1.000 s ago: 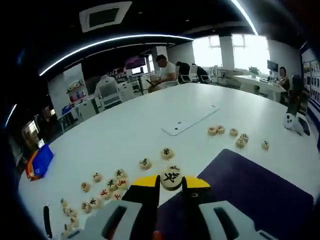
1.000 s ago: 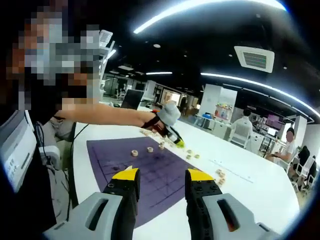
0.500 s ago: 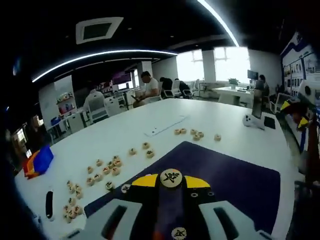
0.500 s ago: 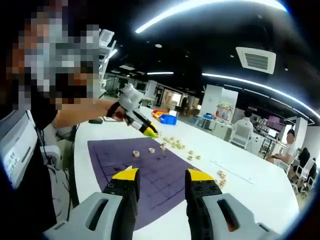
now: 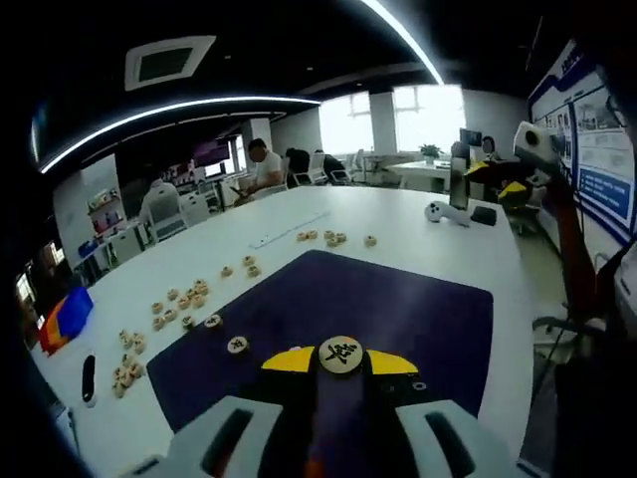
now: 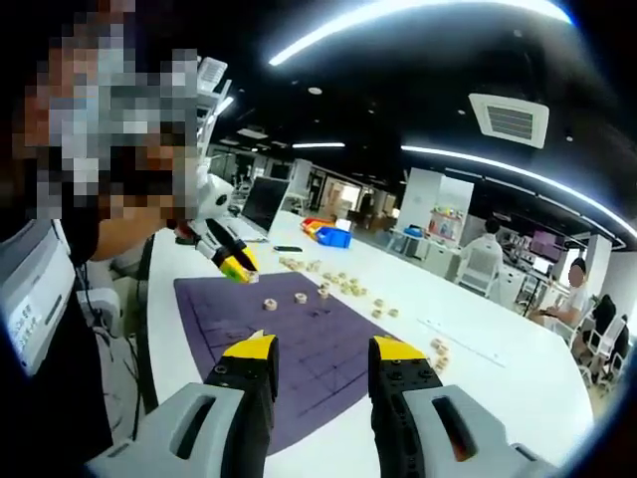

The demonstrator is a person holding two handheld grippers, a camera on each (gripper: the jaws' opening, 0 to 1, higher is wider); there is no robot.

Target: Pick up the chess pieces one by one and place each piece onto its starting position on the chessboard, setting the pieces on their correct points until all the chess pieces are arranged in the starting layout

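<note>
Carrying a round wooden chess piece (image 5: 340,355) pinched flat between its yellow-tipped jaws, the left gripper (image 5: 338,360) hangs above the near edge of the purple chessboard mat (image 5: 398,309), which stretches ahead of it, so the left hand is the nearer one. The right gripper (image 6: 318,351) hovers with its jaws spread and empty. Loose pieces (image 5: 179,304) lie along the white table (image 5: 398,224).
</note>
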